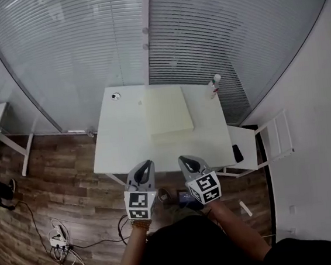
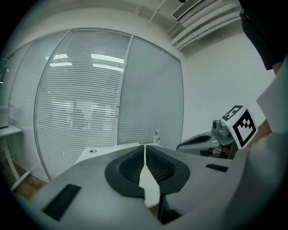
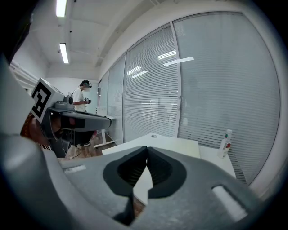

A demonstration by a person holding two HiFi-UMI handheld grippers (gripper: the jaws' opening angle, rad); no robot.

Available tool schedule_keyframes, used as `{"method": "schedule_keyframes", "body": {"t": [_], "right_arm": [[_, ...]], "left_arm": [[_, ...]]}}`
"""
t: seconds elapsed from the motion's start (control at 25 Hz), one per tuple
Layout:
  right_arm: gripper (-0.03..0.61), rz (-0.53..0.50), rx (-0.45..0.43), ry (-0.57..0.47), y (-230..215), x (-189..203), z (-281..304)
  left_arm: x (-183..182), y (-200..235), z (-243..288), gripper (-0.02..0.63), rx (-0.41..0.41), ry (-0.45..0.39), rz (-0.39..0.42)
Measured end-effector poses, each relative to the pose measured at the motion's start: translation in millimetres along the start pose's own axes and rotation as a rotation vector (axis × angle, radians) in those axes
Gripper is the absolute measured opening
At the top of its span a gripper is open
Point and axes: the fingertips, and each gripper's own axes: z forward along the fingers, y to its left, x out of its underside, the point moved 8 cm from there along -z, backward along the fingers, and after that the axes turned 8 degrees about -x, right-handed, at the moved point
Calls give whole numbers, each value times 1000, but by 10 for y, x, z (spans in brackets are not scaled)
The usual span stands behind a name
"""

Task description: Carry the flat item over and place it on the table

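The flat item (image 1: 168, 110) is a pale cream board lying flat on the white table (image 1: 117, 146), toward its far middle. Both grippers hover side by side just short of the table's near edge, apart from the board. My left gripper (image 1: 148, 162) is shut with nothing between its pads. My right gripper (image 1: 182, 158) is shut and empty too. In the left gripper view the jaws (image 2: 145, 146) meet in a thin line, with the table behind them. In the right gripper view the shut gripper (image 3: 147, 148) points at the board (image 3: 180, 144).
A small bottle (image 1: 215, 86) stands at the table's far right corner, a small round object (image 1: 116, 96) at its far left. A white chair (image 1: 260, 142) with a dark phone (image 1: 237, 152) is at the right. Cables and a power strip (image 1: 59, 235) lie on the floor. A person (image 3: 82, 101) stands far off.
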Motion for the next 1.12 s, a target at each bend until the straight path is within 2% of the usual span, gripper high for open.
{"method": "schedule_keyframes", "body": {"t": [0.32,0.6,0.84,1.12], "right_arm": [[-2,-27,-17,-16,339,-148,-213],[-2,-73,-23,-71,568,-384,-504],[-2,-43,9,-134,753,-426,-867],[-2,-99,49,-174,1059,-381,-1125]], "left_arm": [[-15,-140,-384,20,10,-11,1],[-185,-323,-611,20,18,-73,8],[-245,-533,-943,20,34,-137,94],[-203,-662,-1350,20,34,-209,140]]}}
